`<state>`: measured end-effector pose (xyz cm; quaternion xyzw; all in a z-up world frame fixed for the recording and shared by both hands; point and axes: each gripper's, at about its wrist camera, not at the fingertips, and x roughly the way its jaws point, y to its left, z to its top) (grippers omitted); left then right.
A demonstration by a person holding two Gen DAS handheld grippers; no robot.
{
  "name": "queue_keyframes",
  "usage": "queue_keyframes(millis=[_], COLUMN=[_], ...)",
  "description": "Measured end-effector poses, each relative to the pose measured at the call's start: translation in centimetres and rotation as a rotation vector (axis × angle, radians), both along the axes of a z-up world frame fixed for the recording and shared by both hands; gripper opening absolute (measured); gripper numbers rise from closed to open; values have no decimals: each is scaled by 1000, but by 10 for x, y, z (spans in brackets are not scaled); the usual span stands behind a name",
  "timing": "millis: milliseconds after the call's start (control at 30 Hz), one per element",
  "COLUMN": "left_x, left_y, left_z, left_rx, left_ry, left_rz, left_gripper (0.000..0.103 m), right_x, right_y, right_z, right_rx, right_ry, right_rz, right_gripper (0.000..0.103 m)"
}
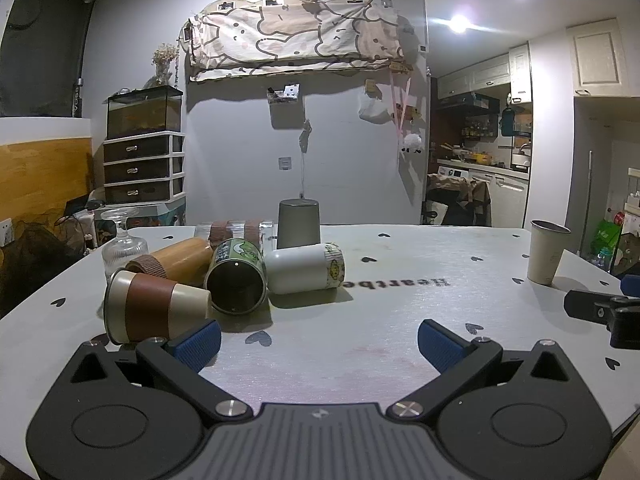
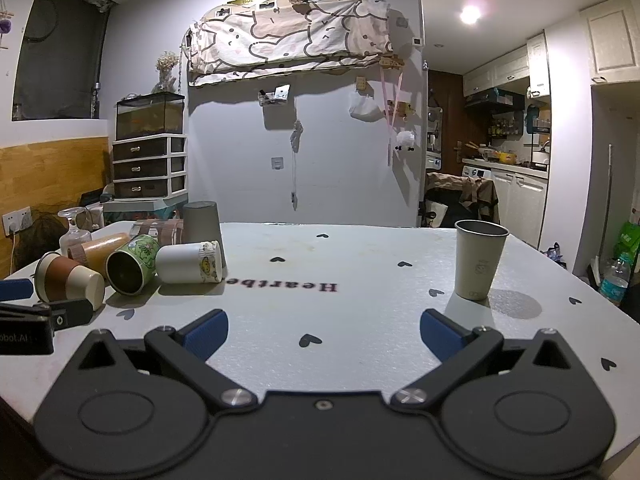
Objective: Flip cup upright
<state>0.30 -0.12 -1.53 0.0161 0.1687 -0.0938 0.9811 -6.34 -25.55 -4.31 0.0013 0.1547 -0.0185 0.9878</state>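
Several cups lie in a cluster on the white table (image 1: 380,320). A brown-and-cream cup (image 1: 154,306) lies on its side just ahead of my left gripper's left finger. Beside it lie a green cartoon cup (image 1: 238,276), a white cup (image 1: 304,268) and a bamboo cup (image 1: 176,260). A grey cup (image 1: 299,224) stands upside down behind them. A beige cup (image 2: 478,264) stands upright at the right. My left gripper (image 1: 318,342) is open and empty. My right gripper (image 2: 324,334) is open and empty, left of the upright cup.
An upturned wine glass (image 1: 122,242) and a clear ribbed cup (image 1: 236,232) sit at the cluster's back. The table edge curves away at both sides. The right gripper shows in the left wrist view (image 1: 604,310); the left gripper shows in the right wrist view (image 2: 36,316).
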Motion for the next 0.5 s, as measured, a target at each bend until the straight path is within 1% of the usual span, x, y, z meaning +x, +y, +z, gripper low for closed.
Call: queue_keyframes(millis=[500], left_x=[0], left_y=[-1], left_z=[0], left_rx=[0], left_ry=[0], left_rz=[-4], left_gripper=[103], right_x=[0], right_y=[0], right_z=[0], right_rx=[-1], right_ry=[0], right_rz=[1], right_gripper=[103])
